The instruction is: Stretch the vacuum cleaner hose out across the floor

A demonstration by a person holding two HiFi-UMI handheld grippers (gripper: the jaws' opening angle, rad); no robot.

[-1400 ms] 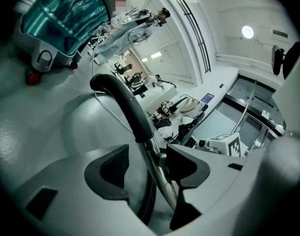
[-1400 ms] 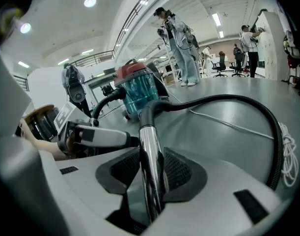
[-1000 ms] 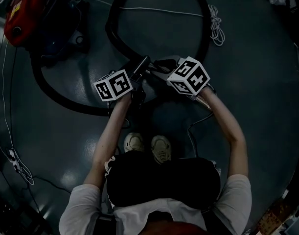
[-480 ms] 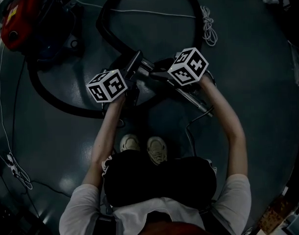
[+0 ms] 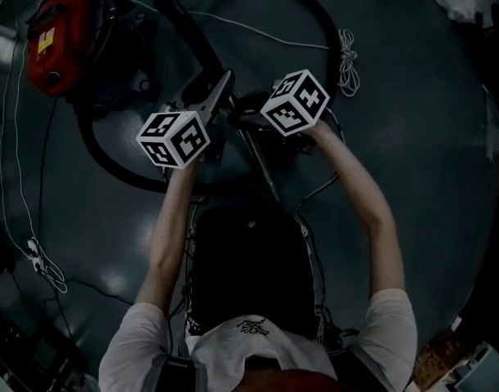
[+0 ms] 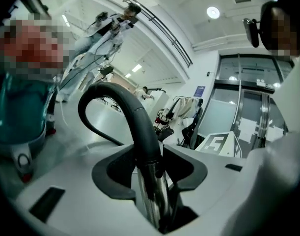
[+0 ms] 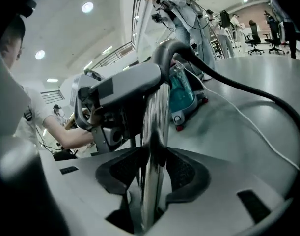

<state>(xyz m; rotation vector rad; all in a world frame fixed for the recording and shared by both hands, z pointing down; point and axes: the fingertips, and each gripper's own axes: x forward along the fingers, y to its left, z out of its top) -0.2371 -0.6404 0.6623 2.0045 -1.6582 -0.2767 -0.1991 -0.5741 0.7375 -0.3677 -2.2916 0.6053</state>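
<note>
- Vacuum cleaner hose (image 6: 137, 122) is nowhere near stretched. In the head view it's curled in a big loop on the floor (image 5: 412, 137), running back toward the red vacuum cleaner (image 5: 57, 39) at the top left.
- The free end of the hose runs into a chrome tube (image 7: 154, 132), and that end is up off the floor in front of the person, held by both grippers.
- So I'd say this is the "got hold of the end" step, with the actual stretching not started.
- The next move probably calls for walking or pulling that end away from the vacuum cleaner until the loop opens into a line. Keep it low and steady so the canister doesn't just get dragged along.
- Left gripper (image 6: 152, 168): its jaws have just been closing, and they sit partway in, pinched right where the black hose cuff meets the chrome tube. Both pads press on it, so that's a real grip.
- Right gripper (image 7: 152, 173): its jaws are also about halfway in, clamped on the chrome tube a bit further along. The tube stands straight up between the pads.
- The two grippers are close together on the same tube, left one nearer the hose.
- There's a white cord (image 5: 347, 60) lying just outside the loop, on the right in the head view. It looks like something the hose could snag as it swings out.
</note>
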